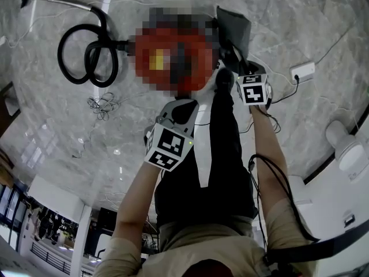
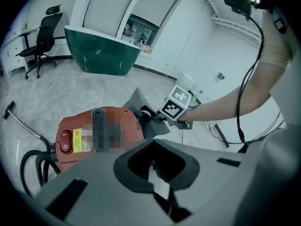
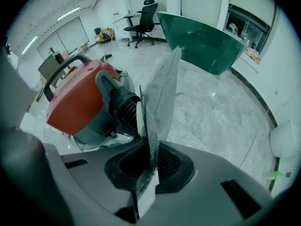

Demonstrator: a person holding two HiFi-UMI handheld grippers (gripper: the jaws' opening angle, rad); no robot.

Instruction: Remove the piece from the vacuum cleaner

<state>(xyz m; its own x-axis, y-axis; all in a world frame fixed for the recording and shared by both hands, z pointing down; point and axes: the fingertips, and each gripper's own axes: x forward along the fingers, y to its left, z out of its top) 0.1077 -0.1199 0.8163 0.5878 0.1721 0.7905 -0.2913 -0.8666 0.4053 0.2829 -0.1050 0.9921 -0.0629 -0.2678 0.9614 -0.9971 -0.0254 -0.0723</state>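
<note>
The right gripper (image 3: 148,173) is clamped on the grey bag (image 3: 160,93), whose collar sits just beside the vacuum's (image 3: 77,100) ribbed port. The left gripper (image 2: 157,168) hovers near the vacuum, jaws together and empty. Pull the bag straight off the port, gripping firmly.

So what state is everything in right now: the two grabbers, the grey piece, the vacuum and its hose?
Right gripper: shut on the grey mesh piece.
Grey mesh piece: standing upright in the jaws, beside the vacuum's end.
Left gripper: jaws together, nothing between them.
Vacuum cleaner: upright on the floor.
Hose: coiled, joined to the vacuum.
</note>
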